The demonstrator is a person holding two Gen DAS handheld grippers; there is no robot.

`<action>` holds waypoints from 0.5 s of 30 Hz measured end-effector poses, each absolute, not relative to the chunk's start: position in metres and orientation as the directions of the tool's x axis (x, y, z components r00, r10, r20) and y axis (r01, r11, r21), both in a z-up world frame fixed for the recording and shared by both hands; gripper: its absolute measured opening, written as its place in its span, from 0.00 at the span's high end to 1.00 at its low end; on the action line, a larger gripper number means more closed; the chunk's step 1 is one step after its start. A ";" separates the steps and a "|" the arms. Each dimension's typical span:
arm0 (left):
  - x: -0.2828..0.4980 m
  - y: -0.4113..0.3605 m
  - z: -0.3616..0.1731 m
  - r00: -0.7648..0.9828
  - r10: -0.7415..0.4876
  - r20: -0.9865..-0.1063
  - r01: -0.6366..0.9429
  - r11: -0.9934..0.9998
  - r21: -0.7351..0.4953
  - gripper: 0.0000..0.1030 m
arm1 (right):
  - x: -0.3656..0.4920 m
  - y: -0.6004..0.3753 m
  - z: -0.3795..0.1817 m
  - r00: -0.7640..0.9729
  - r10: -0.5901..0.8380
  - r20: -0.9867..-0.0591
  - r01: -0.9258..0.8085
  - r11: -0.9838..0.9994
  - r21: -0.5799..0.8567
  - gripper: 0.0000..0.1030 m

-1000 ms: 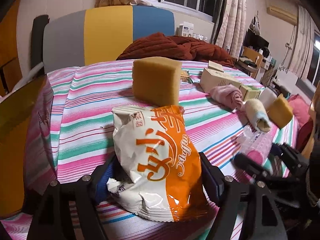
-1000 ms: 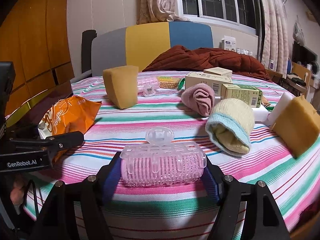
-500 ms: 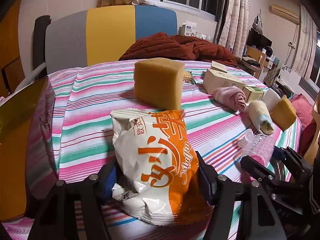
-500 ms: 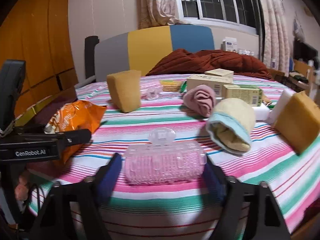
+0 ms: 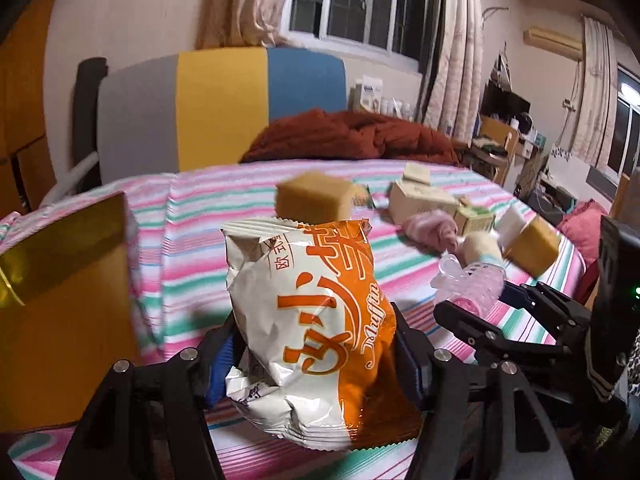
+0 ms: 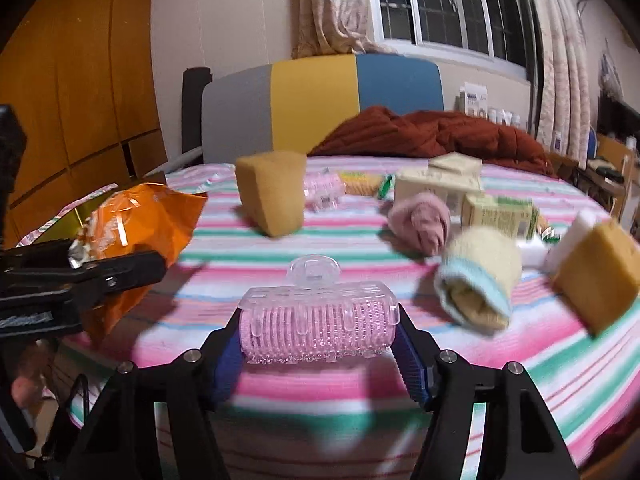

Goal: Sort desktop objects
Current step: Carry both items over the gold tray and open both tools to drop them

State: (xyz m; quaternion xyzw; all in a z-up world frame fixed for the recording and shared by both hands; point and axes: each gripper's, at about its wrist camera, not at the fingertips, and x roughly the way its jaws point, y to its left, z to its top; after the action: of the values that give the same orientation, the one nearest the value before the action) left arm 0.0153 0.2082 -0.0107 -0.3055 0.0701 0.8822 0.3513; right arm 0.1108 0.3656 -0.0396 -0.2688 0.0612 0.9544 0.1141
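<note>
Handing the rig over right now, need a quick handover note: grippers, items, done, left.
Left gripper: shut on the orange-and-white snack bag, held upright over the striped tablecloth.
Right gripper: shut on the pink hair roller, held level.
On the cloth: two yellow sponges, a second pink roller, pink rolled cloth, yellow-and-blue sock, cartons.
Done: both picks. No sorted groups visible.
Left: place both held items, then likely sort the rest.
</note>
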 end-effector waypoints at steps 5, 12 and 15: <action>0.010 0.179 0.006 -0.634 0.530 -0.564 -0.601 -0.796 -0.072 0.35 | 0.094 0.352 -0.020 -0.852 0.149 -0.502 -0.202 -0.978 0.052 0.34; -0.020 0.118 0.018 -0.728 0.391 -0.563 -0.429 -0.901 -0.072 0.35 | 0.054 0.310 0.005 -0.876 0.013 -0.482 -0.049 -0.997 0.061 0.34; -0.038 0.090 0.014 -0.746 0.309 -0.590 -0.335 -0.940 -0.068 0.35 | 0.035 0.285 0.014 -0.877 -0.066 -0.476 0.037 -0.997 0.069 0.34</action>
State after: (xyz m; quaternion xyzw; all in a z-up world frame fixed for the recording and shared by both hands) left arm -0.0382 0.0903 0.0137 -0.3118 0.0210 0.9341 0.1724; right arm 0.0350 0.2847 0.0144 -0.2468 0.0289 0.9683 -0.0265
